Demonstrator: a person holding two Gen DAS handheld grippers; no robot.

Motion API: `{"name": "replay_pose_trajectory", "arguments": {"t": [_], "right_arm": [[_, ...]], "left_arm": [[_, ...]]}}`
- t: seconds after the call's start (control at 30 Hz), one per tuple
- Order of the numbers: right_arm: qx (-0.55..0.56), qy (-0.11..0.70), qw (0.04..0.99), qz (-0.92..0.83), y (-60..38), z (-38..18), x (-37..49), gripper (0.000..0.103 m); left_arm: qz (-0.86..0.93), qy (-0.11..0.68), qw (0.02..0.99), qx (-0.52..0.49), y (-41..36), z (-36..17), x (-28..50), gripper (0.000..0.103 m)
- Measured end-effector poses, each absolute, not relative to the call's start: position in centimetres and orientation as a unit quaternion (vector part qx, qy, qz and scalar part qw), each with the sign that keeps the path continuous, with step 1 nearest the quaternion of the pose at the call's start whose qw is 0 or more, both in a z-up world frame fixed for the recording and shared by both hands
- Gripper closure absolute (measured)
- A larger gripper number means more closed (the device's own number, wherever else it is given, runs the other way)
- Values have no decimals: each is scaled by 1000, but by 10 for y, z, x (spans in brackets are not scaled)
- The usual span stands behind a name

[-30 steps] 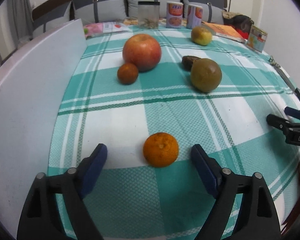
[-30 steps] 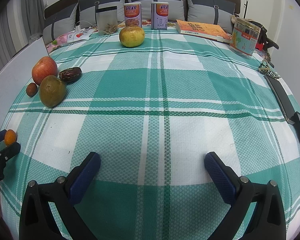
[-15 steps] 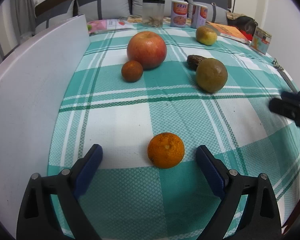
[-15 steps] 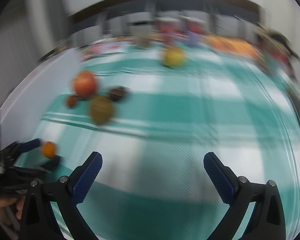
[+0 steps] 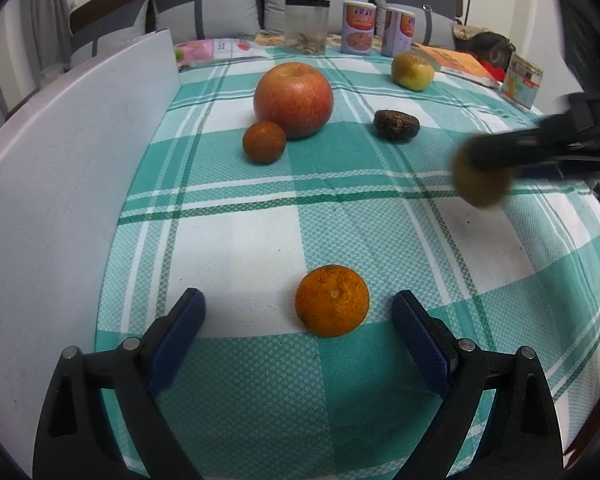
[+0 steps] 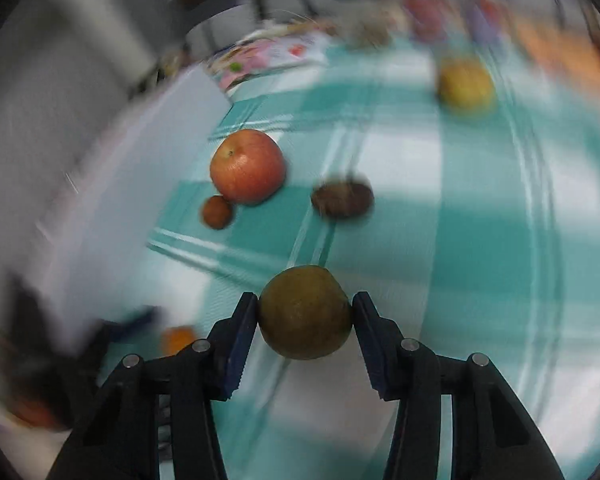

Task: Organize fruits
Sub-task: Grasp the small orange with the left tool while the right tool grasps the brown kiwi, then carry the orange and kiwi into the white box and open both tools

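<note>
My left gripper (image 5: 298,308) stands open low over the checked cloth, an orange (image 5: 332,300) resting between its blue pads without touching them. My right gripper (image 6: 306,304) is closing, and both pads touch a green-brown round fruit (image 6: 305,312). In the left wrist view that fruit (image 5: 480,188) shows blurred at the right under a dark finger. Further back lie a red apple (image 5: 294,98), a small dark tangerine (image 5: 264,142), a dark brown wrinkled fruit (image 5: 396,125) and a yellow fruit (image 5: 413,71). The right wrist view is motion-blurred.
A white board (image 5: 60,180) borders the cloth on the left. At the far edge stand a clear jar (image 5: 306,26), two printed cans (image 5: 358,28), an orange book (image 5: 456,62) and a small box (image 5: 522,84). Grey cushions line the back.
The right gripper swung left to the fruit group and its jaws came together around the green-brown fruit, which shifted right in the left wrist view. The left gripper stayed over the orange.
</note>
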State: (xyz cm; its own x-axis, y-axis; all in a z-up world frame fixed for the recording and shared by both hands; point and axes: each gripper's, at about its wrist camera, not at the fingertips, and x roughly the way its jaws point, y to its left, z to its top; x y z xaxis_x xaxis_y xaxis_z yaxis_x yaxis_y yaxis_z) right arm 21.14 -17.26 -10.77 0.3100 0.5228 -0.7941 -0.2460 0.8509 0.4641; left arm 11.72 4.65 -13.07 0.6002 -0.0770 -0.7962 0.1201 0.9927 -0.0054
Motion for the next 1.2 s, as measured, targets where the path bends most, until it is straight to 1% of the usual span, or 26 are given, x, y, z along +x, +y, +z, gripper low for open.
{"name": "replay_pose_trajectory", "arguments": {"t": [0.07,0.13,0.2,0.23,0.27,0.57,0.6,0.63,0.67,0.77,0.83,0.9,0.93,0.97,1.0,1.03,1.07,1.1,1.13,1.2], "right_arm": [[210,554,768,241,-201,-117,206,54],[239,570,755,219,-222,-131,203,54],[257,565,756,207,-240,-138,202,50],[266,562,757,203,-245,-138,203,44],[273,557,760,194,-251,-137,204,40],[263,525,795,154,-277,-124,199,40],[261,514,803,149,-280,-120,195,39],[258,507,810,146,-281,-118,194,35],[249,497,819,140,-283,-114,188,30],[183,471,857,105,-282,-107,156,22],[106,462,876,87,-271,-110,131,20],[34,468,879,81,-256,-123,113,19],[-2,477,875,81,-248,-131,108,18],[-33,469,879,78,-245,-132,104,18],[-53,465,880,83,-239,-130,103,18],[-46,462,881,93,-238,-126,105,19],[-27,454,884,103,-237,-120,109,19],[-8,444,889,110,-237,-112,114,19],[-1,438,891,115,-234,-107,120,19],[-6,438,890,127,-223,-103,135,20]], "left_arm": [[-55,444,894,24,47,-131,117,8],[-55,444,894,25,47,-131,117,8],[-55,444,894,25,47,-131,117,8],[-55,444,894,24,47,-131,117,8],[-55,444,894,25,46,-131,117,8],[-56,444,894,24,46,-131,117,8],[-57,444,894,22,47,-131,117,8],[-62,445,893,18,48,-131,117,7],[-69,445,893,14,49,-131,117,7],[-88,442,892,-13,57,-128,113,7],[-87,443,892,-15,54,-127,111,7],[-79,447,891,10,44,-128,115,9],[-76,447,891,22,40,-129,116,14],[-76,445,892,31,36,-128,116,22],[-79,442,893,32,33,-127,117,27],[-79,442,893,32,33,-126,118,40],[-77,442,893,33,33,-125,118,57],[-80,442,893,35,32,-123,119,67],[-81,445,891,35,32,-123,121,73],[-82,454,887,32,32,-121,124,74]]}}
